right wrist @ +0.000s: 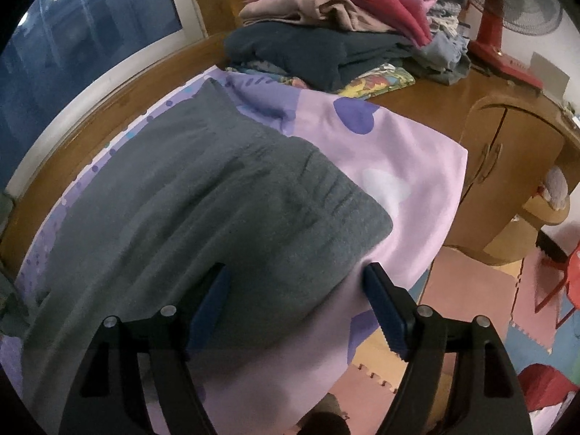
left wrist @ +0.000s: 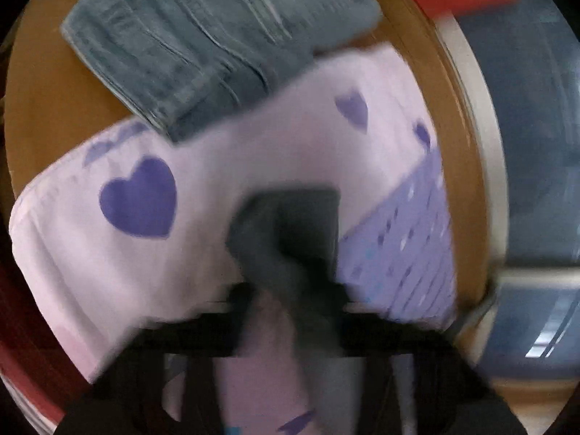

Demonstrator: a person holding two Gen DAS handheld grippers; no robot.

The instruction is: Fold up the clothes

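Your left gripper (left wrist: pixel 290 239) – jaws closed, pinching dark grey fabric at frame centre, blurred. Your right gripper (right wrist: pixel 297 301) – jaws wide, holding nothing, poised over near edge of grey garment (right wrist: pixel 188 203), which lies spread on lilac heart-print sheet (right wrist: pixel 406 166), centre-left of right view. Done: folded denim (left wrist: pixel 203 43) upper left of left view, stack of folded clothes (right wrist: pixel 337 25) top centre of right view. Left: grey garment looks unfolded yet.

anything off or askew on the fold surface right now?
Mostly fine. The grey garment lies skewed across the pink heart-print sheet, its near corner at the sheet's overhanging edge between the open right gripper fingers. The left gripper view is blurred, shut on dark cloth.
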